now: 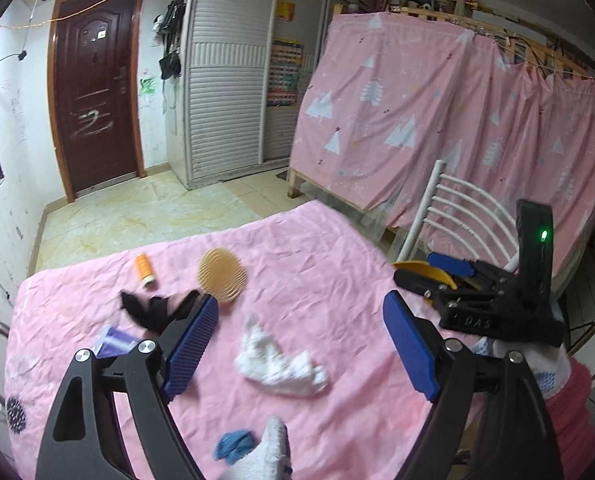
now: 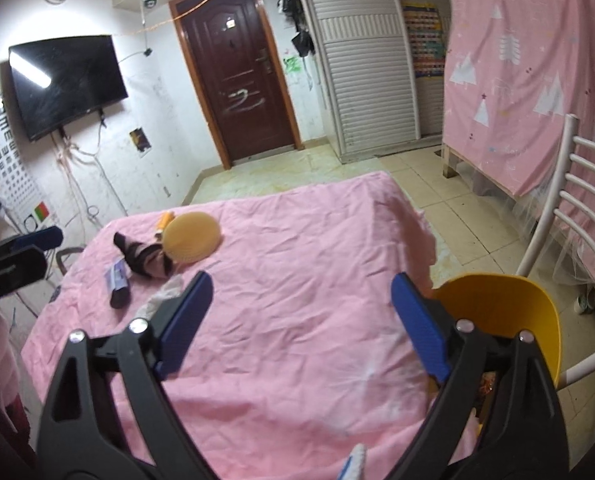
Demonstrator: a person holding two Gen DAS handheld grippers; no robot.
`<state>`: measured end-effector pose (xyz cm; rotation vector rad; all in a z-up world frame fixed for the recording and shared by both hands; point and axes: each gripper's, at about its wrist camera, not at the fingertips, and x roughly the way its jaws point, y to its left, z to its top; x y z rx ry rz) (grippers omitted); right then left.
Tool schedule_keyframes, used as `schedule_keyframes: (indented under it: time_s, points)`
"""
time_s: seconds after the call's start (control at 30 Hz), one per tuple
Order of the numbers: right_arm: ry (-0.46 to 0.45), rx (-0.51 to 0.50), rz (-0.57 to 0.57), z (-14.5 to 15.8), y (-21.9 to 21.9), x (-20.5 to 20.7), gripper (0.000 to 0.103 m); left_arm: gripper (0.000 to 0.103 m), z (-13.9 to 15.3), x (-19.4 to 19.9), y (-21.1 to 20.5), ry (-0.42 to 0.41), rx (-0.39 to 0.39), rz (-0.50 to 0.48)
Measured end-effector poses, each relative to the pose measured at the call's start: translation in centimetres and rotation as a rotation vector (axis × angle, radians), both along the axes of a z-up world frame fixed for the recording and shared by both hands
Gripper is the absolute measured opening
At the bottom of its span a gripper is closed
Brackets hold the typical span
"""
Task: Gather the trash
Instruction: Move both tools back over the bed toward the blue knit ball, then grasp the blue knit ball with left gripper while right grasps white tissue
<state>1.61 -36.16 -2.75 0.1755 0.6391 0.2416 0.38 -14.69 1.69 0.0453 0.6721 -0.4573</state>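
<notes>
Both claws are hanging spread and empty: the left claw [image 1: 299, 346] is framing the tissue [image 1: 281, 364] on the pink bench [image 1: 317, 248], the right claw [image 2: 301, 320] is waiting beside the yellow bin [image 2: 509, 312], ready to receive trash

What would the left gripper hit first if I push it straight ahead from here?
Probably the crumpled white tissue on the pink tablecloth: it lies between the open left gripper fingers, just ahead. Depth is uncertain; it may pass above.
</notes>
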Motion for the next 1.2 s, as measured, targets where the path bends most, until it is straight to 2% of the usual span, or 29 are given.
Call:
schedule_keyframes:
  time_s: [0.07, 0.33, 0.67, 0.73, 0.8, 0.97, 1.13, 1.2]
  points:
    - [0.004, -0.013, 0.012, 0.1, 0.8, 0.1, 0.088, 0.075, -0.5, -0.2, 0.8, 0.003, 0.013, 0.009]
    - [0.019, -0.050, 0.054, 0.0, 3.8, 0.4, 0.091, 0.075, -4.0, -0.3, 3.8, 0.102, 0.031, 0.047]
    - [0.047, -0.109, 0.124, -0.7, 8.2, 0.7, 0.091, 0.074, -7.7, -1.4, 4.2, 0.156, 0.092, 0.037]
    - [0.055, -0.120, 0.138, -0.8, 9.0, 0.8, 0.091, 0.060, -8.5, -1.4, 4.2, 0.179, 0.101, 0.054]
    - [0.063, -0.129, 0.155, -1.0, 9.9, 0.8, 0.091, 0.054, -9.1, -1.2, 4.5, 0.210, 0.090, 0.054]
    - [0.080, -0.148, 0.191, -1.5, 11.5, 0.8, 0.091, 0.046, -9.9, -1.3, 4.8, 0.232, 0.075, 0.043]
    - [0.092, -0.159, 0.222, -1.7, 13.0, 0.9, 0.091, 0.026, -10.5, -1.8, 4.2, 0.235, 0.088, 0.004]
    - [0.102, -0.167, 0.231, -2.0, 13.7, 1.0, 0.091, 0.023, -10.7, -2.2, 3.9, 0.220, 0.105, -0.005]
